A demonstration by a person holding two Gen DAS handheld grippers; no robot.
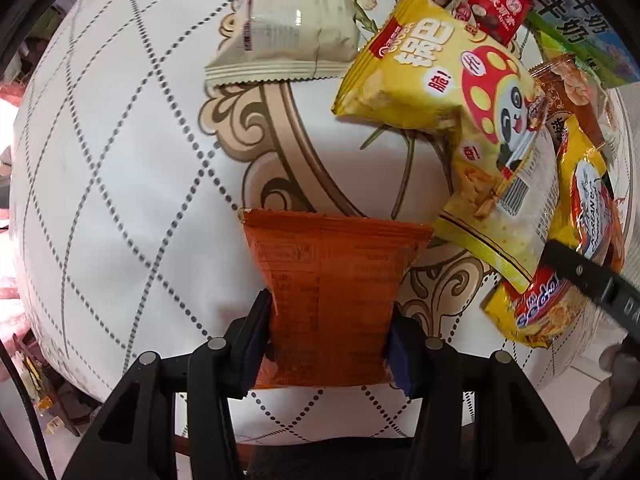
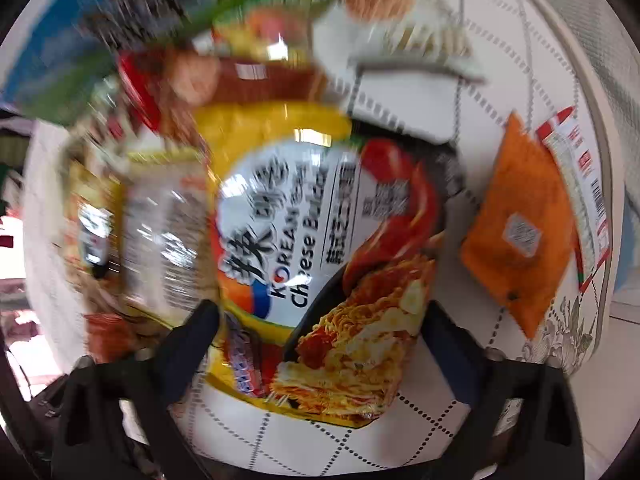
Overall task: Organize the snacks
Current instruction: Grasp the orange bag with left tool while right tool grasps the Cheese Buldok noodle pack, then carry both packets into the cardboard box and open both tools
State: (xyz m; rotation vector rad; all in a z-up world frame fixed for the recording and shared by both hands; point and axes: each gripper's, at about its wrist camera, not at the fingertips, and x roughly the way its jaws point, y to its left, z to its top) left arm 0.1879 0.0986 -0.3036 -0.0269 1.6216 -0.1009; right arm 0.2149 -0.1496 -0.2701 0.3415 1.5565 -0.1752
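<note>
1. Because the right wrist view is smeared by motion, the packets at its top and left are hard to make out; only the noodle packet (image 2: 320, 264) reads clearly.
2. The noodle packet lies flat on the desk (image 2: 416, 436), its long axis running away from the camera, between the fingers of the right gripper (image 2: 326, 322); these stand wide, and the pads seem not to press it.
3. In the left wrist view, the left gripper (image 1: 326, 340) pinches the orange packet (image 1: 332, 300) at its waist, fingers narrow, its long axis pointing away along the fingers.
4. The packet's near end is cut off behind the gripper body.
5. A yellow snack bag (image 1: 448, 92) lies beyond, partly overlapped.
</note>
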